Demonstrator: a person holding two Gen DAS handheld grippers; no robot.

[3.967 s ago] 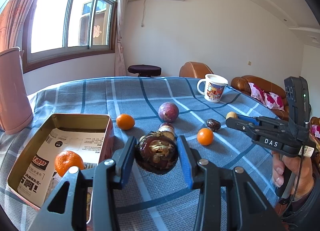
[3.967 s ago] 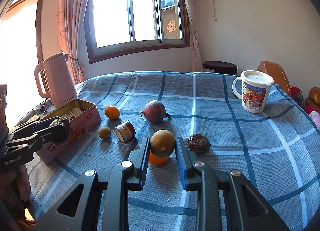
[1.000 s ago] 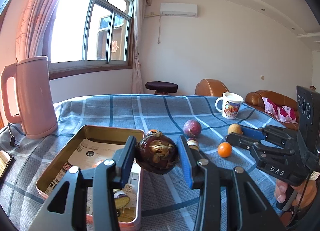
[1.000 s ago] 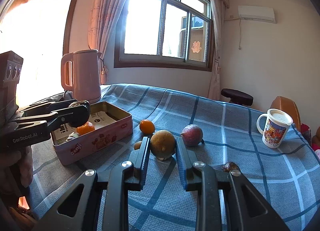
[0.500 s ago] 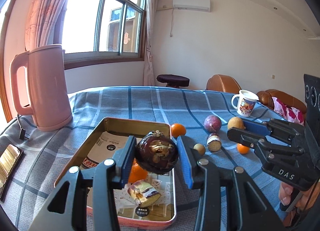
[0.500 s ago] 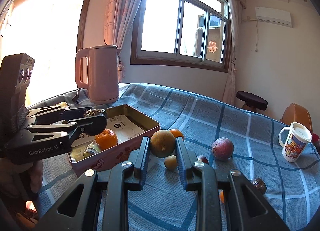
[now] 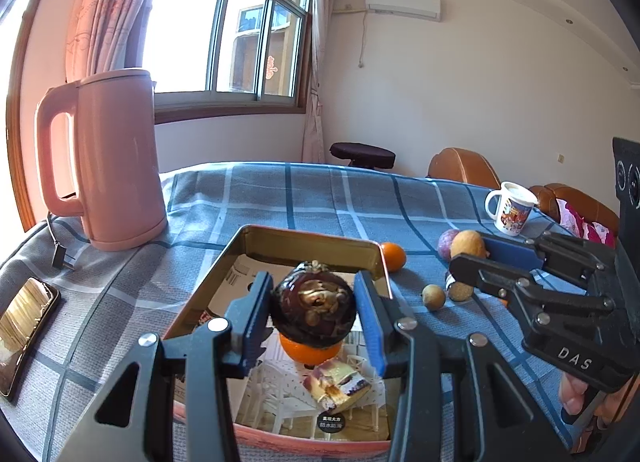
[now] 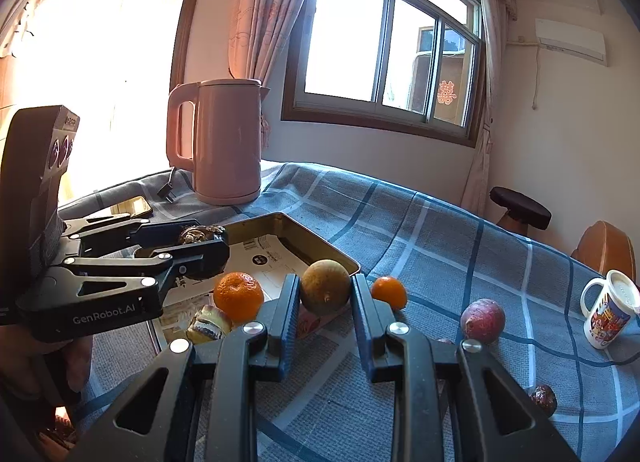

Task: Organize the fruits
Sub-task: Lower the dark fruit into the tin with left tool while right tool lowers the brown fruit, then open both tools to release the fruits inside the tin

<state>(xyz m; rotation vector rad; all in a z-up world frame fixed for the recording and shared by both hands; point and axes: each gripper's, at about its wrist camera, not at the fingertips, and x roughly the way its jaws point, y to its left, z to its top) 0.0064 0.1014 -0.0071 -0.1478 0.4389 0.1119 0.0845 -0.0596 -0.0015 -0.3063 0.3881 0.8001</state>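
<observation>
Both tongs are drifting left compared to a second ago, so the tin point(image 7: 308, 240) is now sitting right under the left tongs point(image 7: 314, 312), which are pinching a dark fruit point(image 7: 314, 308) over the orange point(image 7: 308, 352) and a cake slice point(image 7: 338, 384) inside. The right tongs point(image 8: 325, 294) are clamping a brown fruit point(image 8: 325, 286) just short of the tin's right rim. An orange point(image 8: 387, 291) and a purple fruit point(image 8: 482, 320) are lying on the bench point(image 8: 420, 230) to the right. The kettle point(image 7: 116, 166) is standing far left; the cloth beyond the tin is lying open.
</observation>
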